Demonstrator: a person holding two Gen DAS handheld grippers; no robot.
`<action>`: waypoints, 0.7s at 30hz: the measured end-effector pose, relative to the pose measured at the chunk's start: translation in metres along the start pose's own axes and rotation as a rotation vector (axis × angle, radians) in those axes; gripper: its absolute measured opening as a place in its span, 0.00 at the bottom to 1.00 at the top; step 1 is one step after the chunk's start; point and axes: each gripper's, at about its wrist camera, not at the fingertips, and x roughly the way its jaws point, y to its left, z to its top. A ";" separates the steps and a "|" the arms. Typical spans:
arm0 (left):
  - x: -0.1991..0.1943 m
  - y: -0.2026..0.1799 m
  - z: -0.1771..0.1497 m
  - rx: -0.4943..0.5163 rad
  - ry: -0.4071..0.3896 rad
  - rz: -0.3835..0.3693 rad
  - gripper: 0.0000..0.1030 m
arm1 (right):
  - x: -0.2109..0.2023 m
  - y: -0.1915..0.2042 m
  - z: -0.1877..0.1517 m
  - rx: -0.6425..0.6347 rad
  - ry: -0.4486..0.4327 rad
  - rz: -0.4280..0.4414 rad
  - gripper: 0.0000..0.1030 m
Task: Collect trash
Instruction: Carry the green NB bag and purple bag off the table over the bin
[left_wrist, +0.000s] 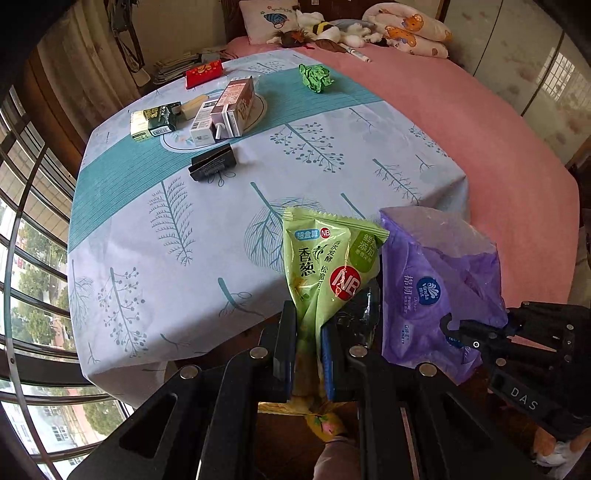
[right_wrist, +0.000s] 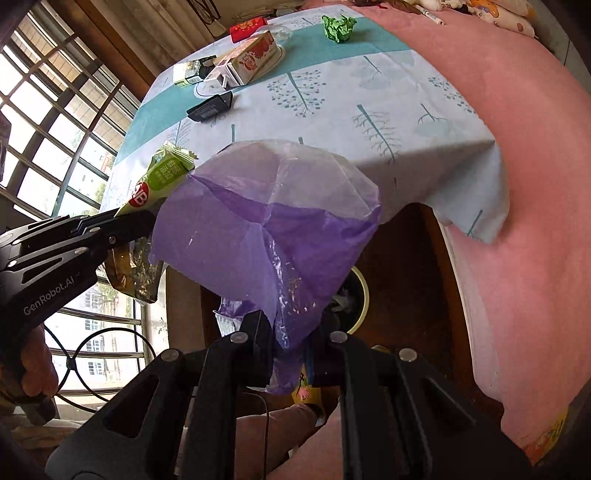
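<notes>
Trash sat in both grippers: my left gripper (left_wrist: 309, 354) had its jaws pinched on a green snack wrapper (left_wrist: 325, 266), which stood up between them, and my right gripper (right_wrist: 290, 350) had its jaws pressed on the lower end of a purple tissue bag (right_wrist: 258, 229), its clear upper part ballooning above. I saw the two packets just beside each other, held off the near edge of the table (left_wrist: 192, 229). Further back on the patterned cloth lay a black box (left_wrist: 212, 162), a milk carton (left_wrist: 236, 107), a dark green carton (left_wrist: 157, 120), a red packet (left_wrist: 204, 73) and a crumpled green paper (left_wrist: 316, 77). Between them and the near edge the cloth was bare. A pink bed (left_wrist: 480, 122) ran along the table's right side. Below my right jaws I could see a bin (right_wrist: 360, 299) on the floor
</notes>
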 end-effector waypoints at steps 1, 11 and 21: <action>0.002 -0.001 -0.002 0.000 0.004 0.002 0.11 | 0.004 -0.003 -0.003 0.005 0.009 -0.001 0.09; 0.045 -0.011 -0.024 -0.002 0.071 0.026 0.11 | 0.047 -0.029 -0.011 0.074 0.067 0.015 0.09; 0.111 -0.023 -0.037 -0.003 0.126 0.043 0.11 | 0.113 -0.059 -0.013 0.151 0.114 0.000 0.09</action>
